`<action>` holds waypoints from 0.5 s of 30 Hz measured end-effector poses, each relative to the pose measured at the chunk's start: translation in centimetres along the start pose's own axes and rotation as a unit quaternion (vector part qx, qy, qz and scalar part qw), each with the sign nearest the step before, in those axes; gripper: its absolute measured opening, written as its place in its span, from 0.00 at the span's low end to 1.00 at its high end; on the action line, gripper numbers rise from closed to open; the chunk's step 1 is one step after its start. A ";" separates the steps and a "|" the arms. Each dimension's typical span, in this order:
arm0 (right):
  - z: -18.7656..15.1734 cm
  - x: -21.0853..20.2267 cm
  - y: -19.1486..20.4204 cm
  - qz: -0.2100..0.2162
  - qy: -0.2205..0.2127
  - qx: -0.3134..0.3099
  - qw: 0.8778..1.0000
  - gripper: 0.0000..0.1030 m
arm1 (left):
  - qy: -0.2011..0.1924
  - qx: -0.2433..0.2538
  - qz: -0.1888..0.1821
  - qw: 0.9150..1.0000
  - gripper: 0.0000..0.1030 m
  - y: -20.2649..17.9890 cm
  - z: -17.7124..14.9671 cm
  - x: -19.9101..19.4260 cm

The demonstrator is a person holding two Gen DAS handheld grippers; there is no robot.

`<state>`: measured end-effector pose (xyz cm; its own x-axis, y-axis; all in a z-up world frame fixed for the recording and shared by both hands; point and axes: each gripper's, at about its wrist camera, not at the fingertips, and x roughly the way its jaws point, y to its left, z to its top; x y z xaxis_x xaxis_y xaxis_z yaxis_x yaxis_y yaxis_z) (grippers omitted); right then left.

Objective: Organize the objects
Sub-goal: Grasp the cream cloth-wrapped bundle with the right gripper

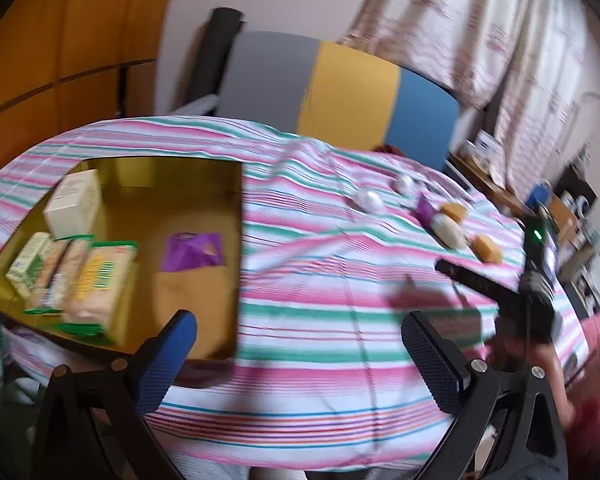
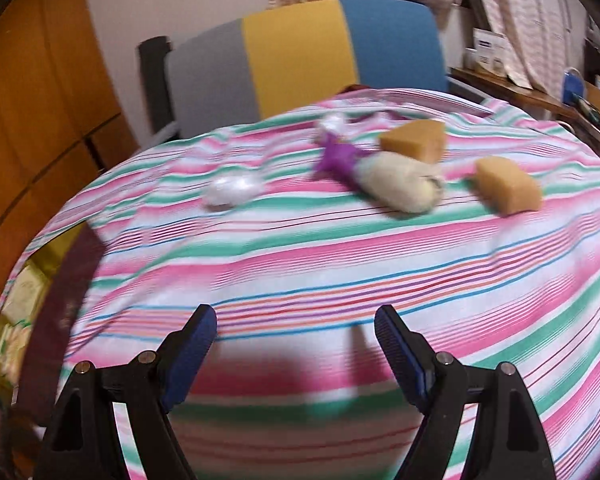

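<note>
With both the left gripper (image 1: 300,354) and right gripper (image 2: 296,346) spread and empty, loose items near the far edge of the striped cloth (image 2: 300,264), such as the cream roll (image 2: 400,188), could be nudged off by a misjudged approach.

A home room: striped tablecloth (image 2: 340,248), curtains (image 1: 480,32), wooden wardrobe (image 1: 60,40).

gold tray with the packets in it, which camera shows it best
The left wrist view. There the gold tray lies almost whole, with a white box, green-and-yellow packets and a purple packet inside. The right wrist view catches only a blurred sliver of it at the left edge.
</note>
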<state>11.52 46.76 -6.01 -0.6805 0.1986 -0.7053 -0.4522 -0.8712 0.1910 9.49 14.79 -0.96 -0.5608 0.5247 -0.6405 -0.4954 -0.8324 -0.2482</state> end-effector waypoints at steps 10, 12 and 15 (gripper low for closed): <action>7.7 2.2 -5.5 -0.037 -0.042 -0.017 0.998 0.82 | 0.048 0.044 -0.036 0.997 1.00 -4.4 -1.9 1.7; 8.5 3.1 -5.7 -0.045 -0.037 -0.024 0.998 0.82 | 0.058 0.048 -0.037 0.996 1.00 -4.8 -2.1 2.1; 9.1 5.0 -5.9 -0.045 -0.025 -0.036 0.998 0.82 | 0.068 0.052 -0.036 0.996 1.00 -5.3 -2.3 2.5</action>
<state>5.55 56.95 -4.40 -0.6688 0.2977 -0.6813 -0.4711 -0.8786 0.0786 12.20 20.09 -2.96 -0.4290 0.5477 -0.7183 -0.6007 -0.7669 -0.2260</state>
